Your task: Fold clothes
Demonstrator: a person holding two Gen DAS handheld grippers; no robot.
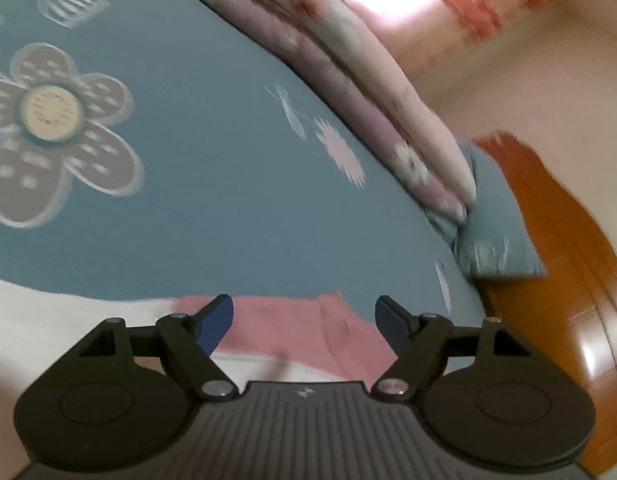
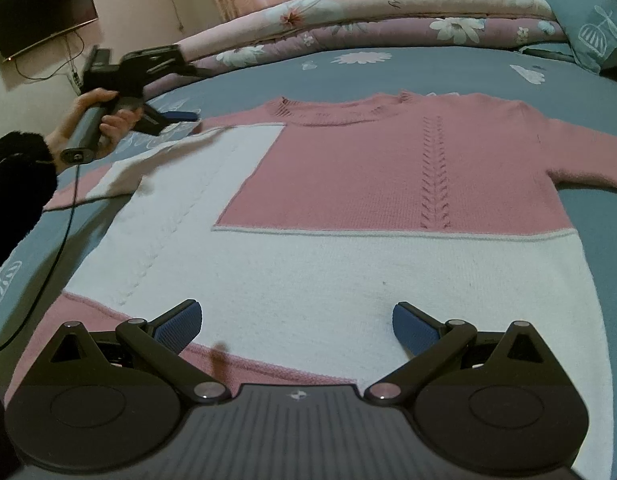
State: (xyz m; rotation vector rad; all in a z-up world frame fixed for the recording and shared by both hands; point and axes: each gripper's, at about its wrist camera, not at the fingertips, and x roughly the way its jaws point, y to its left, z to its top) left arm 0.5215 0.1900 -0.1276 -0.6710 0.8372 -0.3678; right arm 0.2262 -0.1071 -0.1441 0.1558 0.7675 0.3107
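Sweater spread flat on bed; both grippers empty, jaws wide.

The pink-and-white sweater (image 2: pixel 348 216) lies face-up on the blue bedsheet (image 2: pixel 428 72). Left gripper (image 1: pixel 304 322) hovers near its shoulder, right gripper (image 2: pixel 296 326) over its hem, flanking corners suited to gripping.

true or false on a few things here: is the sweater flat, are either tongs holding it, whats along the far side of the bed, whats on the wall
1. The pink and white sweater lies spread flat on the blue bedsheet. True.
2. The right tongs are clamped on the hem. False: they are open, above the white lower part.
3. The left tongs are open and hold nothing. True.
4. A rolled floral quilt lies along the far side of the bed. True.
5. A mirror hangs on the wall. False: it is a dark television.
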